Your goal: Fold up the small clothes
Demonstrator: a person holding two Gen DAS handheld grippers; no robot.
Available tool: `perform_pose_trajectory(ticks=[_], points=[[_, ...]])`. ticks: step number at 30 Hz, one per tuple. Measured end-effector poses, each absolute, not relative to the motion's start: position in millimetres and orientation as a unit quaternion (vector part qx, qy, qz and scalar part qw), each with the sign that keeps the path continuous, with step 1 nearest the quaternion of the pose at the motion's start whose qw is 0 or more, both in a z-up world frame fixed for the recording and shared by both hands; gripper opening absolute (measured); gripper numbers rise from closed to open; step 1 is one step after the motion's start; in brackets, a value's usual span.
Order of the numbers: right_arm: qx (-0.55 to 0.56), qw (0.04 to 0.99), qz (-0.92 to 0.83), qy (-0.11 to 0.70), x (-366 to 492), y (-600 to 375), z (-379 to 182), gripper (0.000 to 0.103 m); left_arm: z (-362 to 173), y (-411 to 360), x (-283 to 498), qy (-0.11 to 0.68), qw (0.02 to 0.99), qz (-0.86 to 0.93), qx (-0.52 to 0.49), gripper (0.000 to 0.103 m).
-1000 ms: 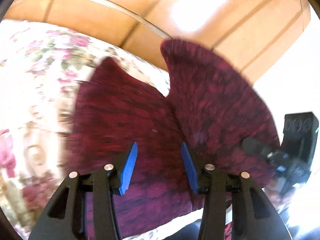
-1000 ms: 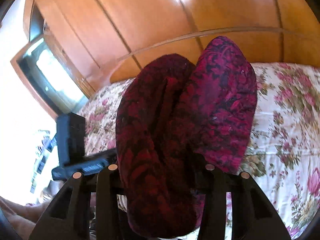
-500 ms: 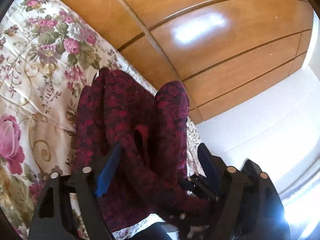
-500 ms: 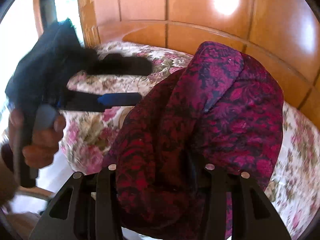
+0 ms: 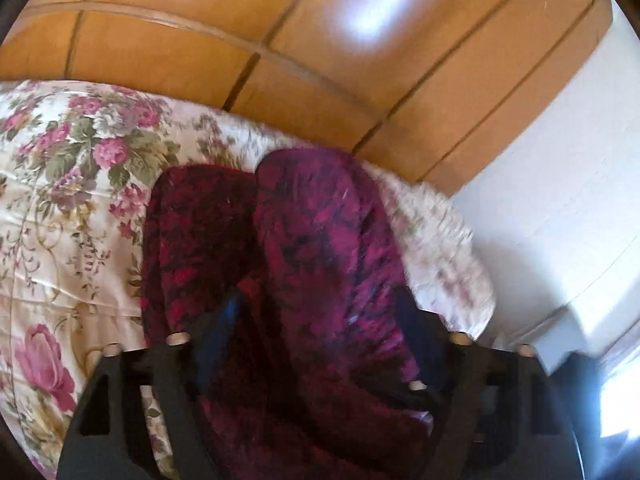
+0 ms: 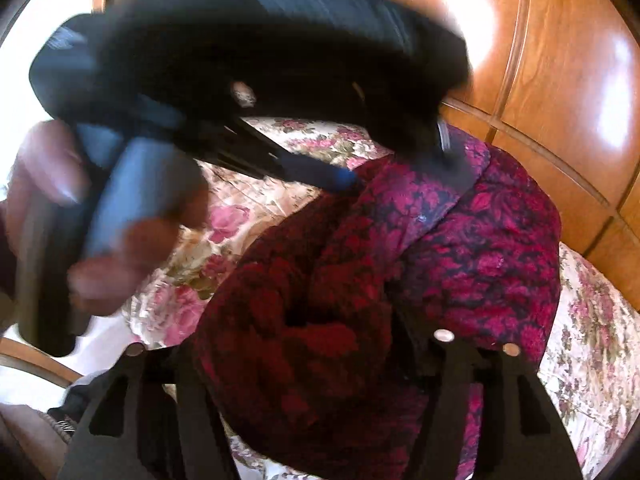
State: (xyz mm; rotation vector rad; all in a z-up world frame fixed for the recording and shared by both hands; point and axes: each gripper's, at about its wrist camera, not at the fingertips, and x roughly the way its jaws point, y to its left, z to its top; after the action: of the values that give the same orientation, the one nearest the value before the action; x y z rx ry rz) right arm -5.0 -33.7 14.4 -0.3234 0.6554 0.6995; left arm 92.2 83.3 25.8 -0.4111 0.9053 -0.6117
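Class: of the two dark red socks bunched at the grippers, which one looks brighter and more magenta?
The right-hand sock; its neighbour, the left sock, is darker, deeper red.

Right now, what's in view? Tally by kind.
Grippers: 2 (left gripper, right gripper)
Red patterned garment: 1, bunched
Floral bedspread: 1
Total: 4

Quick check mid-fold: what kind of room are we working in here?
Most likely a bedroom. The red garment lies on a floral bedspread, with glossy wooden panels, probably a wardrobe or headboard, right behind the bed.
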Motion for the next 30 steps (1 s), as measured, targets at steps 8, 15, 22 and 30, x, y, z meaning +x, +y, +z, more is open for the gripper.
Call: perform_pose_trajectory(ticks=[8,15,22,30], points=[[0.077,0.807,0.458,0.364,8,-148,50,0.089,24,79,84,0.424,0.842,-0.288,-0.169,0.021],[0.114,0.839,0.37,0.382,30,-188,33,0.08,40,93,80,0.411,0.855,-0.278,-0.153,0.021],[-0.013,0.864,0.319,0.39,35,-115,-5,0.073,21,125,75,0.435,0.862,-0.221,-0.14,0.021],[-0.105,0.868,0.298,0.382,20,-88,-26,0.084,-19,151,67,0.433,0.864,-0.184,-0.181,0.042]])
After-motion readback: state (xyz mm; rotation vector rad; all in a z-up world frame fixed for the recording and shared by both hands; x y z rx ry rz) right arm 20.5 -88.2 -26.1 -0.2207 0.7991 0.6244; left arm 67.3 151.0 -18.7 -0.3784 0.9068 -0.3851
